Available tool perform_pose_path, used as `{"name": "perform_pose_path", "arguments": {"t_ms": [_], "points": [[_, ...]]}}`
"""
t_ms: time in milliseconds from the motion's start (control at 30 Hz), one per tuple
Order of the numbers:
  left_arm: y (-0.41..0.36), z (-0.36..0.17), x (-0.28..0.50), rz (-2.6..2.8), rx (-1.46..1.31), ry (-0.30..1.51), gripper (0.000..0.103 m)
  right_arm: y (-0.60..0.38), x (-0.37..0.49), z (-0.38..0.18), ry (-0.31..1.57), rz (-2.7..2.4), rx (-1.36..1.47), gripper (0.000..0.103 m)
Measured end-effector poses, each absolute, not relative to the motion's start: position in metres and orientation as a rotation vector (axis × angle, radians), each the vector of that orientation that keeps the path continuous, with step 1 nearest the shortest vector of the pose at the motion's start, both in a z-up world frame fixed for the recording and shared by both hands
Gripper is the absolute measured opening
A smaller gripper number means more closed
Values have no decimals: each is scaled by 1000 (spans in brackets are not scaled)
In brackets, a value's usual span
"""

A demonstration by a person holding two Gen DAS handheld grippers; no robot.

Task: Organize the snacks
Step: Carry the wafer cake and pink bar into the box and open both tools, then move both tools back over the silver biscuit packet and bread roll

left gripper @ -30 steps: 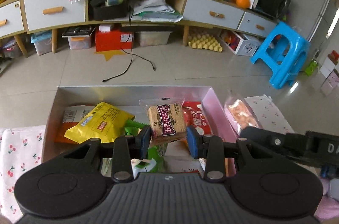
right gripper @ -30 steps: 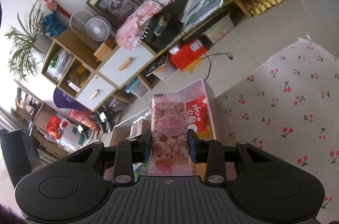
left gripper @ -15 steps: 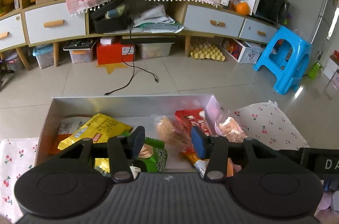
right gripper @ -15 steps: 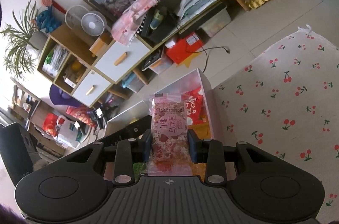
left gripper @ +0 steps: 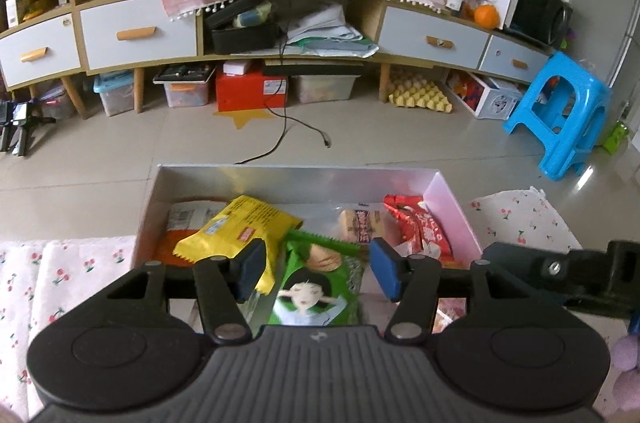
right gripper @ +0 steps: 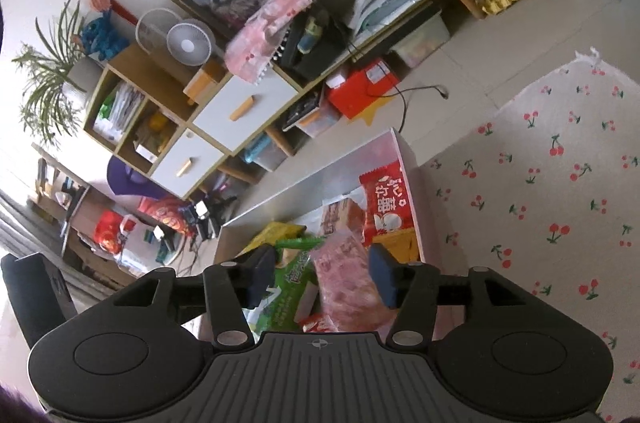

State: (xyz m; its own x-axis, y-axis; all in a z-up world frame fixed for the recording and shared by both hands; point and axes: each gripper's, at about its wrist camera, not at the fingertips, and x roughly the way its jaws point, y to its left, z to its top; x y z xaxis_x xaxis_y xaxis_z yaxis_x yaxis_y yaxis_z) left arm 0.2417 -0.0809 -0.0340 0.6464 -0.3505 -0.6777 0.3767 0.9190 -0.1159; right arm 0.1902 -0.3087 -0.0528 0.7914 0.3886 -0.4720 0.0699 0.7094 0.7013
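My right tongs (right gripper: 322, 277) have just been opening; the pink packet (right gripper: 348, 279) lies loose between them, long axis pointing away. My left tongs (left gripper: 318, 273) have also just been opening and grip nothing above the box (left gripper: 456, 211), which holds a green packet (left gripper: 320, 283), yellow packet (left gripper: 240, 231) and red packet (left gripper: 420, 227).

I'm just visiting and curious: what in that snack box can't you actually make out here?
- Box near end: both views, hidden behind each gripper's body.
- Orange packet: left view, covered by yellow packet.
- Pink packet: right view, blurred, print unreadable.
- Green packet: lower end hidden.
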Motion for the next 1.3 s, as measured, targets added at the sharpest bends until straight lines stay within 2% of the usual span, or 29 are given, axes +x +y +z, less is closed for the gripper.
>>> {"name": "perform_pose_path", "arguments": {"t_ms": [167, 300, 433, 533, 833, 1000, 1133, 1300], "points": [[-75, -30, 230, -401, 42, 770, 57, -306, 185, -47, 649, 173, 733, 63], [-68, -23, 218, -398, 52, 761, 63, -303, 178, -45, 670, 160, 722, 65], [-61, -18, 204, -395, 63, 758, 64, -297, 166, -37, 688, 143, 683, 70], [-56, -14, 195, -388, 61, 756, 68, -291, 156, -27, 695, 128, 631, 76], [-34, -7, 159, -373, 21, 754, 78, -278, 120, -5, 706, 110, 550, 80], [-23, -7, 138, -353, 18, 752, 88, -269, 98, 3, 722, 99, 513, 81], [-14, -8, 124, -329, 32, 770, 93, -263, 82, 5, 733, 98, 483, 90], [-1, -14, 104, -295, 58, 778, 98, -249, 61, 2, 760, 111, 432, 90]]}}
